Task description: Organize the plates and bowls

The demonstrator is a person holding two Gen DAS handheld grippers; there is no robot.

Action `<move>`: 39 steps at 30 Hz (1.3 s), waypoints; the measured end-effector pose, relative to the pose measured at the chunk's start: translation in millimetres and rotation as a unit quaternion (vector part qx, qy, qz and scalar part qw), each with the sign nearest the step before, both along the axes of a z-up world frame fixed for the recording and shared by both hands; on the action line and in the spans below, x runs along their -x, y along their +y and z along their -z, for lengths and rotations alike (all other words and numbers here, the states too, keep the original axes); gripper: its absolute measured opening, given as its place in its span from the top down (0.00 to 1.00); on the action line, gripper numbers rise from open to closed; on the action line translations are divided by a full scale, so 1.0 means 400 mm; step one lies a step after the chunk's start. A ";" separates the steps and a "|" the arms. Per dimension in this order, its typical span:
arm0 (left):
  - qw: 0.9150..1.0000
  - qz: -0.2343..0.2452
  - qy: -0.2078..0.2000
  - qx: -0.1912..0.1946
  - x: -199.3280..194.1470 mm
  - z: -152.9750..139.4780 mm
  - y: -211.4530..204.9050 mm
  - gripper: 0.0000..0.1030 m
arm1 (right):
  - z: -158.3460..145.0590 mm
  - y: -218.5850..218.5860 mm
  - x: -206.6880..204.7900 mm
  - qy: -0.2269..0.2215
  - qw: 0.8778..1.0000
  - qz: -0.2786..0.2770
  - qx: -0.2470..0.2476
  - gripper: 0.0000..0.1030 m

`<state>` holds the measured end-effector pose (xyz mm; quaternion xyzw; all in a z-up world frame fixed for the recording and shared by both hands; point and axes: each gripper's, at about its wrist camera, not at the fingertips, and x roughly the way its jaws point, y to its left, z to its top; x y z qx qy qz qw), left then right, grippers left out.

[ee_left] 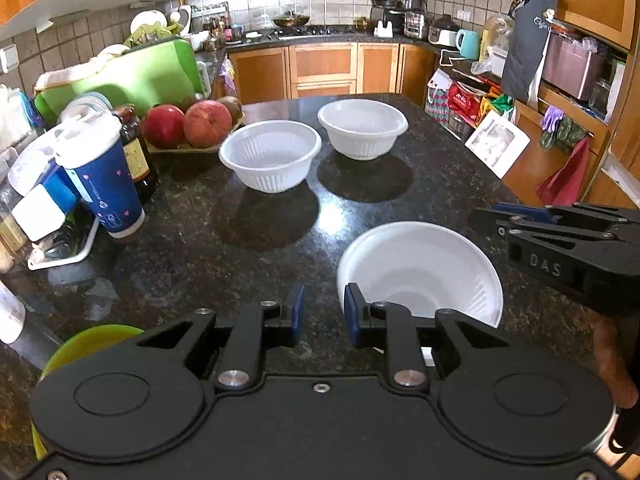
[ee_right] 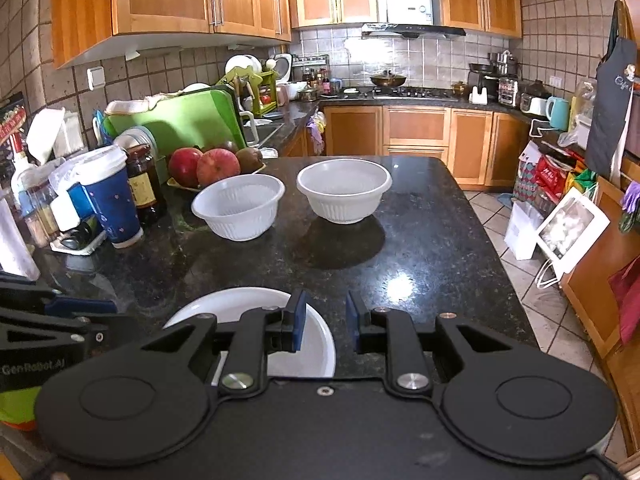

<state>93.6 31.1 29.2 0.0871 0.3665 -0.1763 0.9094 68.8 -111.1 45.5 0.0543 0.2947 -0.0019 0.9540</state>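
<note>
Two white ribbed bowls stand side by side at the far part of the dark granite counter: the left bowl [ee_left: 271,155] [ee_right: 239,205] and the right bowl [ee_left: 362,127] [ee_right: 343,189]. A white plate [ee_left: 420,268] [ee_right: 240,304] lies flat near the front. My left gripper [ee_left: 324,314] hovers over the plate's left edge, open, with only counter showing between its blue pads. My right gripper [ee_right: 326,322] hovers over the plate's right edge, open and empty too. Each gripper shows in the other's view: the right gripper [ee_left: 560,248] and the left gripper [ee_right: 60,320].
A yellow-green dish [ee_left: 88,344] sits at the near left under my left gripper. A blue paper cup [ee_left: 102,184], a dark jar [ee_left: 136,152], a tray of apples [ee_left: 192,124] and a green cutting board [ee_left: 132,76] crowd the left side. The counter's right edge [ee_right: 500,264] drops to a tiled floor.
</note>
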 end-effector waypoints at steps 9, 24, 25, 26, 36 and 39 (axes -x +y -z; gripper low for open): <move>0.999 -0.013 -0.042 -0.017 -0.034 -0.063 0.031 0.67 | -0.095 -0.008 -0.029 -0.018 0.999 -0.031 -0.006 0.77; 0.994 -0.040 -0.096 -0.032 -0.141 -0.151 0.047 0.68 | -0.259 -0.063 -0.103 -0.049 0.996 -0.064 0.034 0.77; 0.994 -0.040 -0.094 -0.032 -0.146 -0.153 0.050 0.67 | -0.265 -0.065 -0.109 -0.045 0.996 -0.069 0.030 0.77; 0.995 -0.039 -0.090 -0.031 -0.155 -0.156 0.050 0.68 | -0.273 -0.068 -0.119 -0.040 0.996 -0.074 0.026 0.77; 0.994 -0.045 -0.087 -0.045 -0.244 -0.185 0.041 0.68 | -0.292 -0.023 -0.234 0.008 0.993 -0.116 0.005 0.77; 0.993 -0.054 -0.084 -0.056 -0.277 -0.170 0.033 0.68 | -0.273 0.006 -0.300 0.038 0.991 -0.126 -0.002 0.77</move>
